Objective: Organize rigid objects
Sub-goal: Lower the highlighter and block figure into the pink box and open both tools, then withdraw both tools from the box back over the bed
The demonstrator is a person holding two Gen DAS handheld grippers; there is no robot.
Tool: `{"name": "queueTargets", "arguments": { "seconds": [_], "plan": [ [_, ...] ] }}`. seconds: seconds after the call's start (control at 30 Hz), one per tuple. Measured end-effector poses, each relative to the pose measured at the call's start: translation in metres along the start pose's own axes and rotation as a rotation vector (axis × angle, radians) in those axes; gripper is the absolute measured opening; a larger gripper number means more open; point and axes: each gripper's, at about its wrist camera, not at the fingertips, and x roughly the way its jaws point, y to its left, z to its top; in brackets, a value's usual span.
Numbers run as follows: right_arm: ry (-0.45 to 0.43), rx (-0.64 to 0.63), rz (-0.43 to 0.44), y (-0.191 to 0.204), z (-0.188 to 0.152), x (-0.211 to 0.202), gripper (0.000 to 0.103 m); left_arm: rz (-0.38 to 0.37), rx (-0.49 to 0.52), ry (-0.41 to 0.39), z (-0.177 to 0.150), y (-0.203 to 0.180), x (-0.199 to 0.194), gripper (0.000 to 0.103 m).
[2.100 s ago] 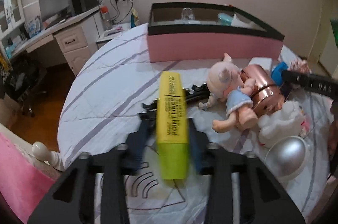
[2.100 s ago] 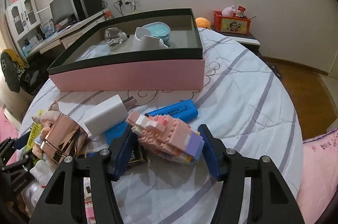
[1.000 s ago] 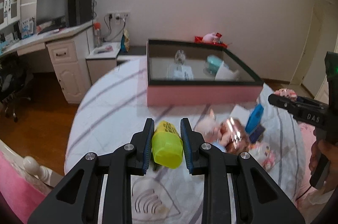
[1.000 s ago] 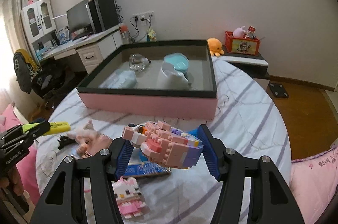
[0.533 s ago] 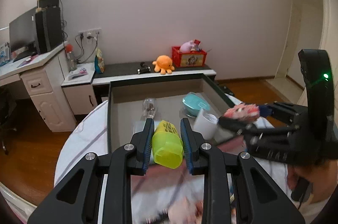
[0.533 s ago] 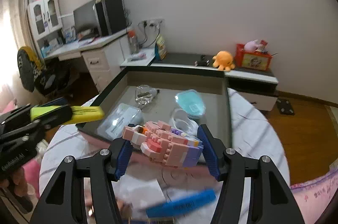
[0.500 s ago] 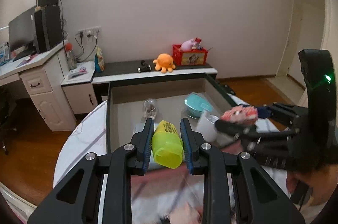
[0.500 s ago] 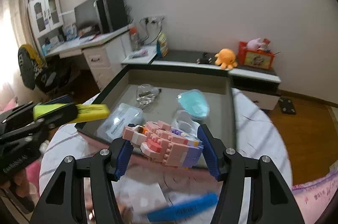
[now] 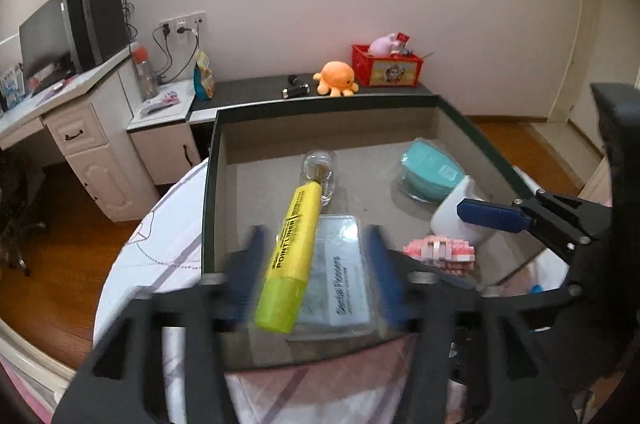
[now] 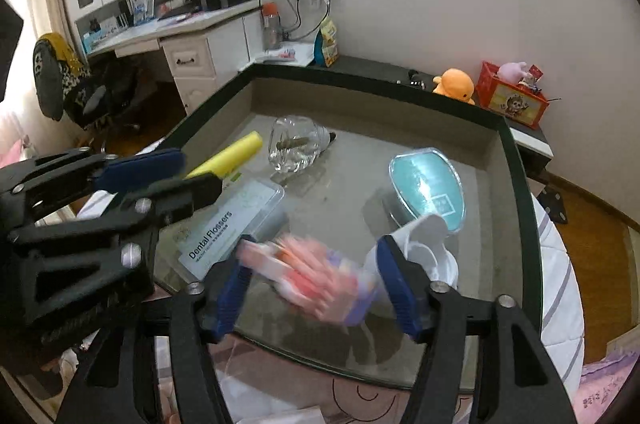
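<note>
Both grippers hover over the pink box with a dark rim (image 9: 211,184). My left gripper (image 9: 314,238) is opening, its blurred fingers clear of the yellow highlighter (image 9: 292,256). The highlighter tilts down onto a clear dental flosser case (image 9: 344,276) inside the box. My right gripper (image 10: 314,258) is opening too. The pink brick figure (image 10: 316,278) is blurred between its blue pads (image 10: 400,288), loose above the box floor. The left wrist view shows that figure (image 9: 440,252) below the right gripper's pad (image 9: 492,216). The right wrist view shows the highlighter (image 10: 228,160) beside the left gripper's pad (image 10: 140,170).
Inside the box lie a glass bulb (image 10: 298,144), a teal case (image 10: 428,188) and a white cup (image 10: 424,248). A striped sheet (image 9: 160,244) surrounds the box. Behind stand a white desk (image 9: 80,128), an orange plush (image 9: 336,78) and a red crate (image 9: 386,70).
Both grippers moved from over the sheet to above the box. Their jaws spread apart, letting go of the highlighter and the brick figure, which now drop toward the box floor.
</note>
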Motion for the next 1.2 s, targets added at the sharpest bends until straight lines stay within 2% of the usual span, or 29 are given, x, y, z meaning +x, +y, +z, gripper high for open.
{"name": "queueTargets", "arguments": {
  "seconds": [0.03, 0.13, 0.2, 0.3, 0.43, 0.5, 0.53, 0.63, 0.87, 1.2],
  "plan": [
    [-0.013, 0.004, -0.009, 0.0, 0.0, -0.006, 0.08, -0.005, -0.007, -0.008, -0.001, 0.001, -0.004, 0.07],
    [-0.047, 0.004, -0.031, 0.002, -0.001, -0.027, 0.08, -0.008, -0.028, -0.039, -0.005, 0.004, -0.028, 0.077],
    [-0.089, 0.013, -0.069, 0.003, -0.006, -0.05, 0.08, 0.028, -0.049, -0.1, -0.012, 0.005, -0.056, 0.094],
    [-0.163, 0.035, -0.095, 0.005, -0.016, -0.089, 0.081, 0.049, -0.073, -0.169, -0.022, 0.003, -0.093, 0.102],
    [-0.278, 0.077, -0.122, 0.009, -0.04, -0.147, 0.084, 0.12, -0.084, -0.273, -0.045, -0.007, -0.149, 0.103],
    [-0.332, 0.101, -0.113, 0.013, -0.059, -0.179, 0.102, 0.156, -0.085, -0.323, -0.059, -0.016, -0.174, 0.103],
    [-0.355, 0.107, -0.097, 0.015, -0.066, -0.19, 0.103, 0.173, -0.075, -0.339, -0.065, -0.021, -0.184, 0.103],
    [-0.419, 0.11, -0.086, 0.026, -0.09, -0.226, 0.103, 0.17, -0.043, -0.376, -0.085, -0.039, -0.212, 0.103],
    [-0.519, 0.123, -0.177, 0.051, -0.134, -0.281, 0.103, 0.191, -0.014, -0.439, -0.115, -0.069, -0.26, 0.103],
    [-0.595, 0.151, -0.207, 0.059, -0.156, -0.319, 0.103, 0.228, 0.006, -0.538, -0.131, -0.086, -0.3, 0.103]
  ]
}}
